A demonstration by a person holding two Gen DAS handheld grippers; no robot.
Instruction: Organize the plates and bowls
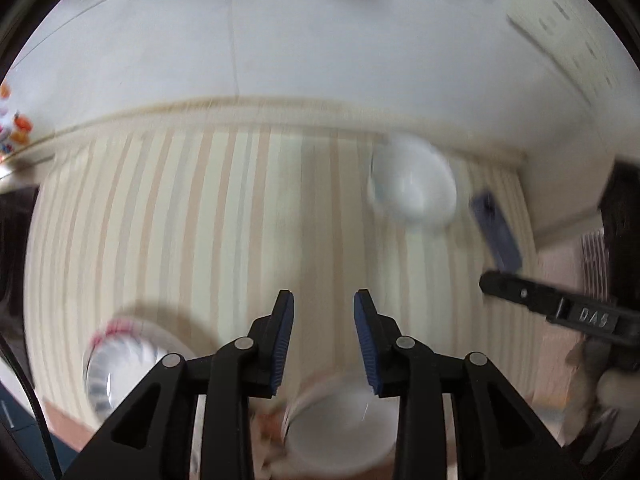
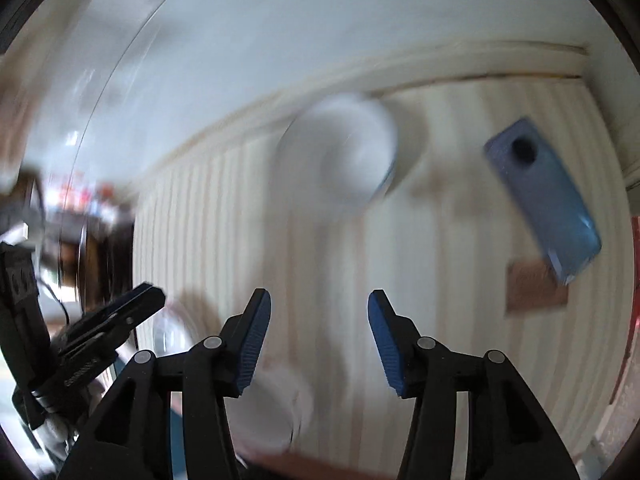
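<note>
Holding both tools over the striped desk (image 1: 240, 208), we have nothing gripped yet: the left tool (image 1: 324, 336) has its blue pads spread with only bare cloth between them, and the right tool (image 2: 319, 340) is spread a little wider, also empty. Nearest us, at the near edge of the desk, a white bowl (image 1: 340, 428) sits just under the left tool, seemingly on a patterned plate whose rim peeks out, though blur makes that uncertain. Toward the near left corner lies a red-rimmed dish (image 1: 116, 360) with ribbed sides. Further out, near the far edge, a second white bowl (image 2: 340, 156) stands alone, and beside it toward the far right corner lies a blue rectangular object (image 2: 544, 196) that we judge is no part of the job. Both views are smeared by motion, so we should slow down before committing. We judge the step in hand is picking which dish to gather first; the near bowl is the easy reach for the left tool. To do it well, we should straddle one wall of the bowl, close gently on the rim and lift straight up to avoid dragging the cloth.
</note>
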